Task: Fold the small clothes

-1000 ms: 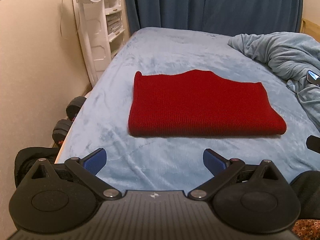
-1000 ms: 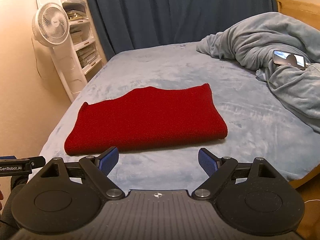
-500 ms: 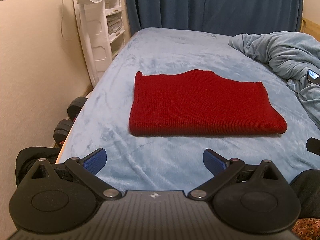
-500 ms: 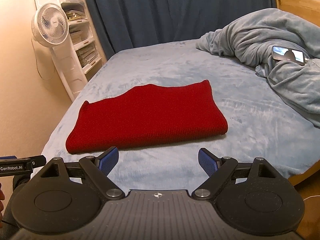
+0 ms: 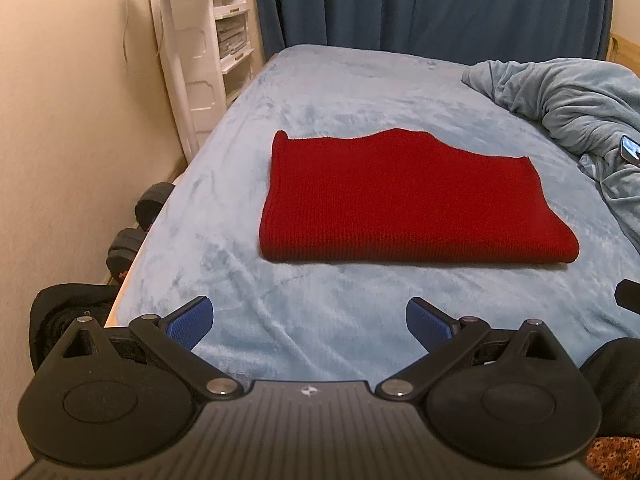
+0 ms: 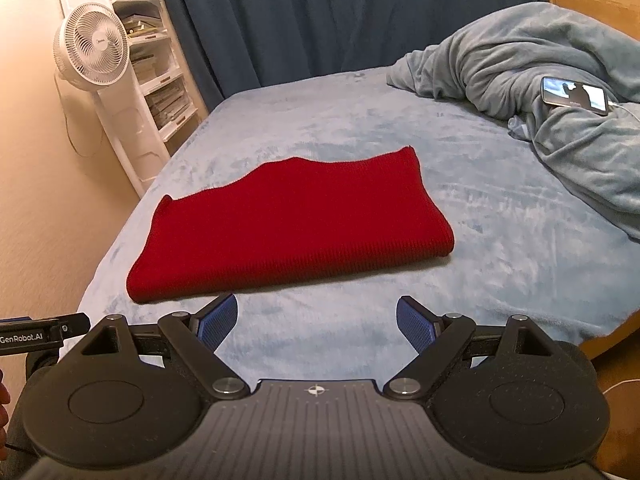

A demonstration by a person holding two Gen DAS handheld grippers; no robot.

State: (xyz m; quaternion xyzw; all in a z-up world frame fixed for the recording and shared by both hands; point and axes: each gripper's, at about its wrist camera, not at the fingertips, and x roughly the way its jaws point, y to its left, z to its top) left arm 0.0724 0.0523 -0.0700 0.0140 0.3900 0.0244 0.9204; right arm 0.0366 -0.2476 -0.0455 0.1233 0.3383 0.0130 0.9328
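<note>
At the near edge of the bed, both grippers are hovering over the pale blue fleece cover: the left gripper is holding its blue-padded jaws spread wide with nothing between them, and the right gripper is doing the same, both apart from the cloth. Just beyond them, the red knit garment is lying flat and folded in the middle of the bed, its long axis running across the bed from side to side, the thick folded edge facing the grippers and the wavy edge facing away. To the right of the garment, well apart from it, a rumpled blue-grey blanket is heaping up, with a phone resting on it, screen lit. Left of the bed, dumbbells are sitting on the floor by the wall. Farther back on that side, a white fan is standing before a white shelf unit, and a dark blue curtain is hanging behind the bed.
</note>
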